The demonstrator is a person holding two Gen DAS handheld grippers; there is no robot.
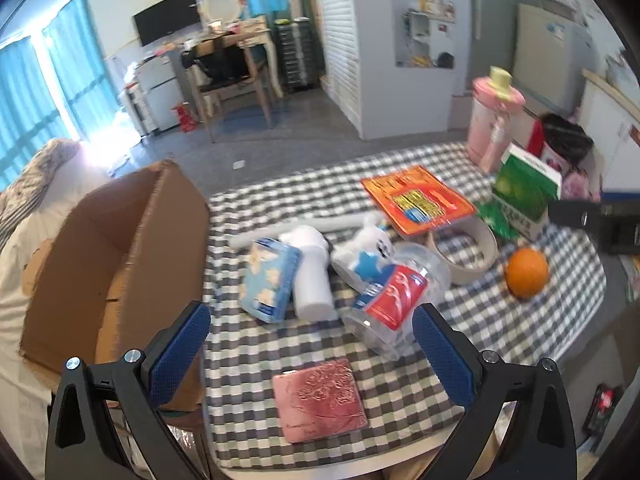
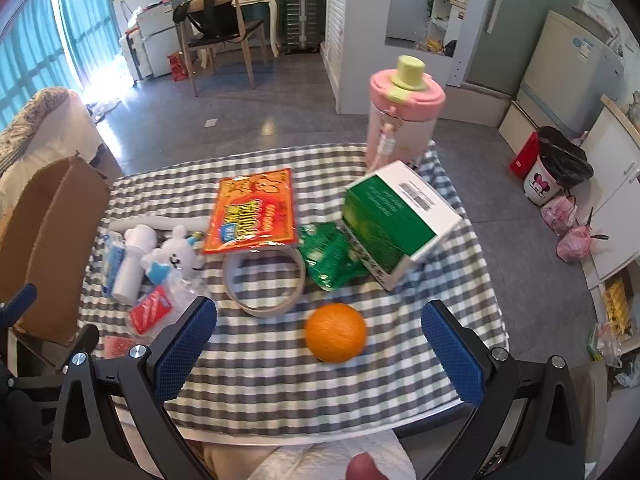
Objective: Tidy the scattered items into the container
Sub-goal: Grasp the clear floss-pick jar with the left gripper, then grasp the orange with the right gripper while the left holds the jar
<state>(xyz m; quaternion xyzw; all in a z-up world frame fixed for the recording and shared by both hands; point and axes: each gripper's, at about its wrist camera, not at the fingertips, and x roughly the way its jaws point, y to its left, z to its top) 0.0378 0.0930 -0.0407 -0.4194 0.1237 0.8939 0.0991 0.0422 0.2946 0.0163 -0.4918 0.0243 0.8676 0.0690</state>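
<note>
I see a table under a grey-white checked cloth (image 2: 280, 392). On it lie an orange (image 2: 336, 332), tape ring (image 2: 264, 280), green box (image 2: 394, 224), green sachets (image 2: 330, 258), orange packet (image 2: 252, 210), pink bottle (image 2: 404, 116), plush toy (image 2: 176, 258), pink coaster (image 1: 319, 398), clear bottle (image 1: 394, 300).

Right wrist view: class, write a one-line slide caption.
Open right tool above an orange on a checked tablecloth, clutter beyond.
</note>
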